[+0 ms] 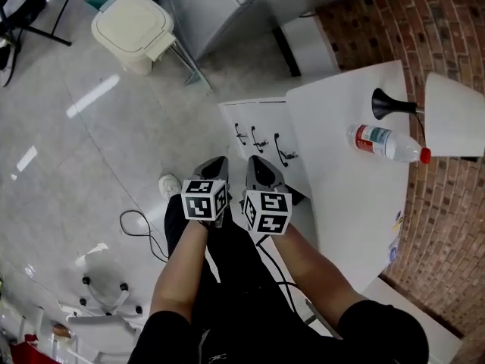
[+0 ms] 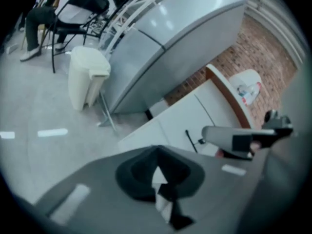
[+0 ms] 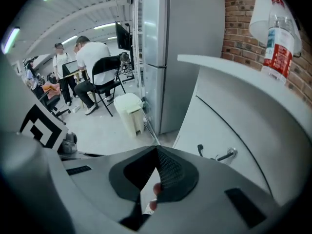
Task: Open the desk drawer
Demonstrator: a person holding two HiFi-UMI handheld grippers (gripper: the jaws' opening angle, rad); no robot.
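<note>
At centre of the head view, the left gripper [image 1: 215,165] and right gripper [image 1: 260,167] are held closed and empty, just below the shut desk drawer [image 1: 264,123] beside the white desk [image 1: 341,180].

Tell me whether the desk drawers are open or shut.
Shut: the drawer fronts lie flush in one plane, with their handles lined up and none pulled out.
</note>
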